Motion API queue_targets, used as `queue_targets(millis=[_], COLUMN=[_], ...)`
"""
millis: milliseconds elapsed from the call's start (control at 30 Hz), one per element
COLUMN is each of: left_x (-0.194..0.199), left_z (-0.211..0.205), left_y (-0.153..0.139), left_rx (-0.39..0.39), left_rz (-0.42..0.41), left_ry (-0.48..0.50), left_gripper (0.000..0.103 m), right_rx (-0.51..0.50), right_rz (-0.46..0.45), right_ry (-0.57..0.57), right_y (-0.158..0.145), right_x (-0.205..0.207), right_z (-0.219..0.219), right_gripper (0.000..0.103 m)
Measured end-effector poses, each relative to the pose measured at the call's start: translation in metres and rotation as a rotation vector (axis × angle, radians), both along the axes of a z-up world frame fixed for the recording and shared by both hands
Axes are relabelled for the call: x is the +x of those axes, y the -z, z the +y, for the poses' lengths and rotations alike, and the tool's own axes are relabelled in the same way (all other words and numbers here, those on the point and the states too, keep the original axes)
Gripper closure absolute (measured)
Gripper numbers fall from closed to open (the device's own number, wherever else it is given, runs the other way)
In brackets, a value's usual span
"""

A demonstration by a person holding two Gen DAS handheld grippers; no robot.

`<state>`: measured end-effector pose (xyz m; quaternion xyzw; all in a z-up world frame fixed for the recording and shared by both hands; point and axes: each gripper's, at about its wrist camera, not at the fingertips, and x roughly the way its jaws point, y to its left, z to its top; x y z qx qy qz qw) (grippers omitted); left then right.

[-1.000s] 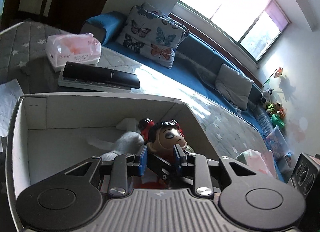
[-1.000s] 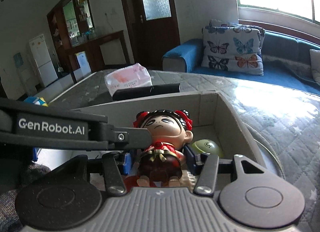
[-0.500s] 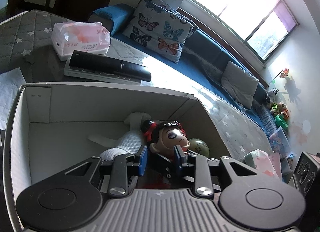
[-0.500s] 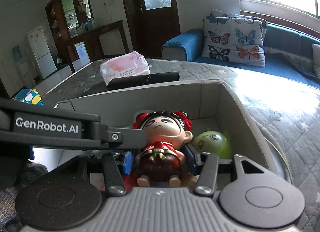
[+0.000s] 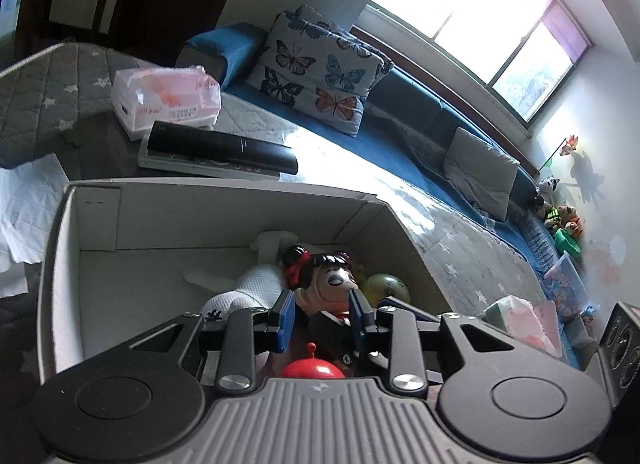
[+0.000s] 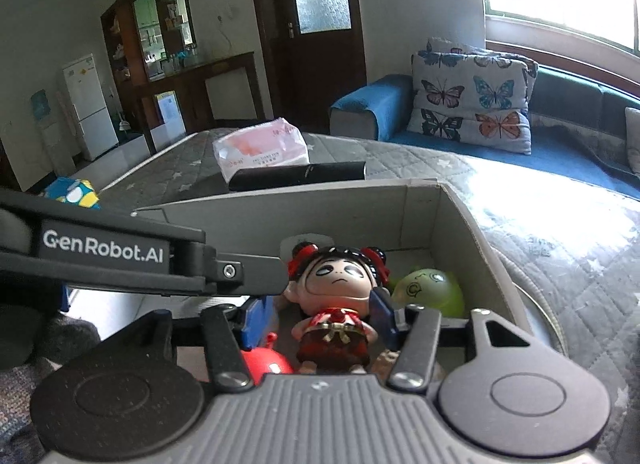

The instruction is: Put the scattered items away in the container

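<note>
A doll (image 6: 336,296) with red hair buns and a red dress sits in the open cardboard box (image 6: 360,207), leaning back. My right gripper (image 6: 320,312) straddles its body, and its jaws are opening. The left pad stands clear of the doll and the right pad is close to its arm. My left gripper (image 5: 320,304) is open, its pads just short of the doll's head (image 5: 332,284). One of its fingers (image 6: 256,276) ends beside the doll's ear. Beside the doll in the box lie a green ball (image 6: 428,292), a red round toy (image 6: 266,362) and a white cloth (image 5: 248,288).
Behind the box (image 5: 224,215), two remotes (image 5: 220,147) and a pink tissue pack (image 5: 166,103) lie on the quilted table. White paper (image 5: 28,199) lies left of the box. Another tissue pack (image 5: 516,316) and a speaker (image 5: 624,348) stand to the right. A blue sofa runs along the window.
The right jaws have spread away from the doll, which has settled lower in the box and tipped back. More of the green ball shows. The left gripper's jaws kept the same gap.
</note>
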<state>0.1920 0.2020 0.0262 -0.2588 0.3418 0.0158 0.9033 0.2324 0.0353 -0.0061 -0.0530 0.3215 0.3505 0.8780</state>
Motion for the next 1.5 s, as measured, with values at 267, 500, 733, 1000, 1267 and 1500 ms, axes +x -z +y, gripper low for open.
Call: queue_targets(millis=[267,500,733,1000,1267,1500], left_x=[-0.029,-0.057,-0.088,-0.119,-0.140,-0.151], left_z=[-0.019,-0.040,-0.066,-0.095,-0.117,-0.130], left_y=[-0.016,-0.023,-0.028,-0.024,-0.013,-0.011], left_rx=[0.033,0.048,0.078,0.143,0.191,0.225], left_rz=[-0.019,-0.025,-0.032,-0.024,-0.016,-0.028], left_ry=[0.008,0.020,0.039,0.057,0.081,0.099], left_gripper=[0.071,0.071,0.071,0.071,0.071,0.071], right_rx=[0.023,0.038,0.047,0.068,0.077,0.067], right_rz=[-0.038,-0.061,-0.080,-0.074,-0.042,-0.048], right_ry=[0.002,0.016,0.026,0.050,0.080,0.106], right_y=[-0.017,-0.024,-0.028,-0.020,-0.008,-0.006], right_x=[-0.031,-0.062,-0.093,-0.126,-0.146,-0.162], right_z=[-0.018,-0.041,-0.065,-0.092,-0.115,-0.124], right_gripper=[0.026,0.019,0.013,0.006,0.000,0.000])
